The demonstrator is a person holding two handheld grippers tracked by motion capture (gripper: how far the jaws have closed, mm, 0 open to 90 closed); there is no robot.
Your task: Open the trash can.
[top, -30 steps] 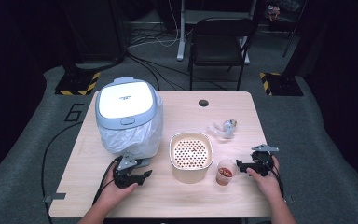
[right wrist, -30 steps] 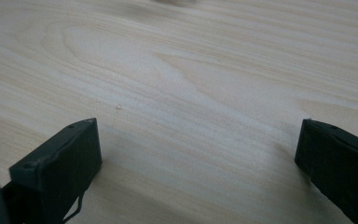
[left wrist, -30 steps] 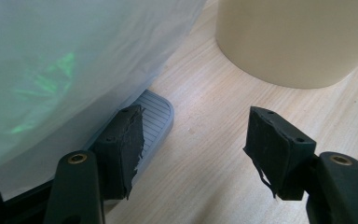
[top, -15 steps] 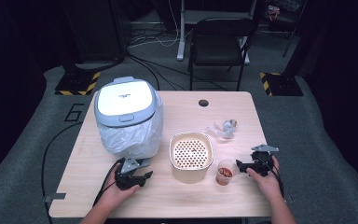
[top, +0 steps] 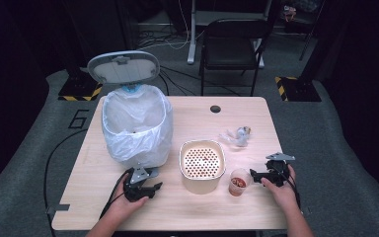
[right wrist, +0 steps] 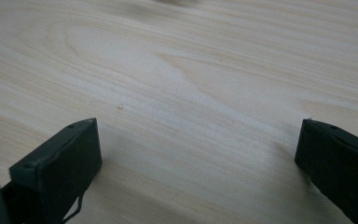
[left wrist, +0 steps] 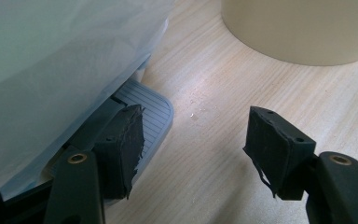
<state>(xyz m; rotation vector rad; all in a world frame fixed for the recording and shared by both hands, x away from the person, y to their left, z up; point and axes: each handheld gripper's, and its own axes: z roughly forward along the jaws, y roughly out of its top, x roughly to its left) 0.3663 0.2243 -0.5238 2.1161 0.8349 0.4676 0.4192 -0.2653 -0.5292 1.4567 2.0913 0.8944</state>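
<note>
High view: one wooden desk (top: 192, 210) fills the middle of the frame; on it I count one bin (top: 135, 131) lined with a white bag at centre left, its one lid (top: 123, 66) standing raised behind it; one cream bowl (top: 202, 143) with a perforated bottom at centre; one small clear cup (top: 238, 181) of reddish-brown bits just right of and below the bowl; one crumpled clear wrapper (top: 236, 137) above the cup; one dark round grommet (top: 215, 108) near the desk's far edge; one black chair (top: 232, 47) on the floor beyond.

There are two tongs. The left tongs (top: 150, 187) sit low and left of centre, right at the foot of the bin. In the left gripper view they are parted with nothing between them, and the jaw at the left of that frame lies over the bin's one ribbed grey pedal (left wrist: 156, 109); whether it presses there I cannot tell. The right tongs (top: 254, 176) lie at lower right, near the cup but apart from it; in the right gripper view they gape wide over bare wood.

Open room: a broad bare strip along the desk's bottom edge between the two hands, and the upper right corner; bowl and bin stand close together.
</note>
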